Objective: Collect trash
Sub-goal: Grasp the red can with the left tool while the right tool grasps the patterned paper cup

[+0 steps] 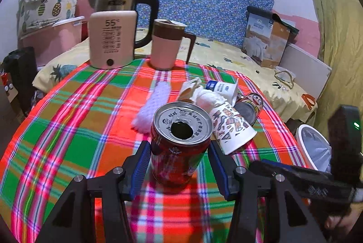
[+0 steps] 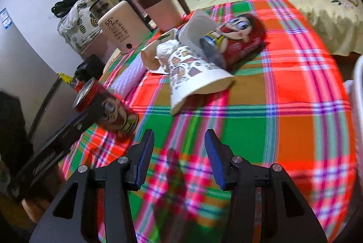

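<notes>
**Left wrist view: red can sitting between the blue pads**

Left wrist camera is looking over a round table under a bright plaid tablecloth (image 1: 74, 129), and the bed (image 1: 226, 50) is stretching out behind it. Standing at the far edge of the cloth are a cream electric kettle (image 1: 111, 38) and a pink mug (image 1: 166, 45), side by side. Off the right edge, a white bin (image 1: 314, 147) with a liner is waiting lower down.

Now the trash: a patterned paper cup (image 1: 233, 129) is lying on its side mid-table, touching a second can (image 1: 249, 106), also tipped over, with crumpled tissue (image 1: 207, 99) and a torn carton (image 1: 223, 87) bunched behind.

Up front, the upright red can (image 1: 179, 143) is standing between the left gripper (image 1: 179, 165) pads. Whether those pads are pressing on it, I cannot tell.

Over on the right wrist camera, the right gripper (image 2: 179, 156) is hanging above bare cloth, jaws parted and holding nothing.
</notes>
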The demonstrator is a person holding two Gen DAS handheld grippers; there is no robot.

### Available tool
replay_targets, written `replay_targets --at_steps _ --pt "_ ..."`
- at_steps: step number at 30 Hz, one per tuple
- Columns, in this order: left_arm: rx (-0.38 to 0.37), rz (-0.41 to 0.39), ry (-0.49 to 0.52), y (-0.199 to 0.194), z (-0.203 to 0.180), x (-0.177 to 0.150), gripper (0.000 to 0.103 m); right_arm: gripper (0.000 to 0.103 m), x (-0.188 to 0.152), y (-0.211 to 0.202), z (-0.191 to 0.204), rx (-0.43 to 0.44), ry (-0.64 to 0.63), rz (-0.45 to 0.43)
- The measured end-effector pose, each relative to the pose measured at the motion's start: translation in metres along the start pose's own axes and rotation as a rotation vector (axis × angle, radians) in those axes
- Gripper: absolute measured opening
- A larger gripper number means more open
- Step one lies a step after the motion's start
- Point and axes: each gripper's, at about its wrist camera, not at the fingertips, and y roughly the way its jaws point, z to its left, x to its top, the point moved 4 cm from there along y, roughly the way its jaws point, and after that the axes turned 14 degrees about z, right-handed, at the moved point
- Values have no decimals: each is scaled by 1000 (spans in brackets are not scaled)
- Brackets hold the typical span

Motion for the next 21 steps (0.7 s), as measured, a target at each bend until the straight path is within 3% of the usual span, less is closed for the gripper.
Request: replay_targets --at_steps 11,12,16,21 --pt "-10 -9 -6 -7 13 -6 52 48 24 16 -6 70 114 -33" --pt "-10 -9 -6 -6 12 -7 52 45 24 16 -7 73 128 -41" --pt "-9 -11 0 -6 11 -8 52 19 19 12 -14 66 172 -67" --pt "-5 -10 5 -8 9 -11 52 15 14 0 -19 37 187 -107"
